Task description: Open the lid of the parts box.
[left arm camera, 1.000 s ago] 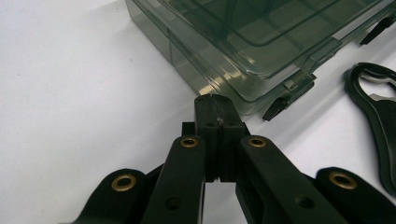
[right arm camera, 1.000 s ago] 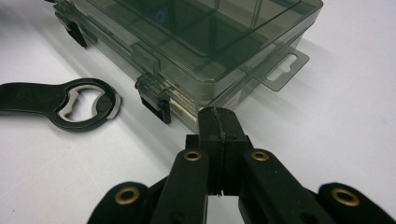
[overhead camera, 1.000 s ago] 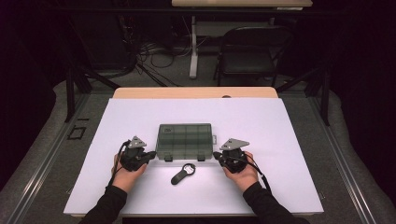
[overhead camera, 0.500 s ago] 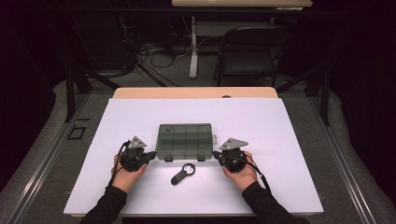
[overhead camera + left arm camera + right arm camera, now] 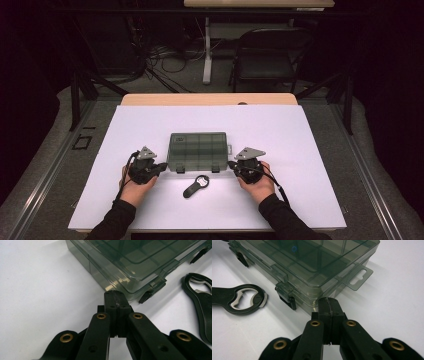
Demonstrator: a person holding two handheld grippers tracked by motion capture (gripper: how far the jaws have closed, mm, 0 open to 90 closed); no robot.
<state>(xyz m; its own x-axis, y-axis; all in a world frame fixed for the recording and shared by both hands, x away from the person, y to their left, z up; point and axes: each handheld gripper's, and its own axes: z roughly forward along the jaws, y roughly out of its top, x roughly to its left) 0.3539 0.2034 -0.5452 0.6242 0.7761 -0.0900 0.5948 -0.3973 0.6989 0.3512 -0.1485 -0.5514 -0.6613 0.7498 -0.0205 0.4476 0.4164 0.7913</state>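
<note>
White tabletop (image 5: 310,150) bears a smoky, latched compartment box (image 5: 198,149) between both closed, empty hand-held grippers.

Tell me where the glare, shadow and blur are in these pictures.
High view: bright white table, dark surroundings. Left gripper view: glare on the smoky plastic organizer box edge; near jaws soft. Right gripper view: box's shadow beside the bottle opener; jaws slightly blurred.

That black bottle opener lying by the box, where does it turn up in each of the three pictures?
High view: the bottle opener lies at lower centre, just in front of the smoky plastic box.
Left gripper view: at the right edge, right of the box's corner.
Right gripper view: at the left edge.
Shared landmark: the box's front latches.
</note>
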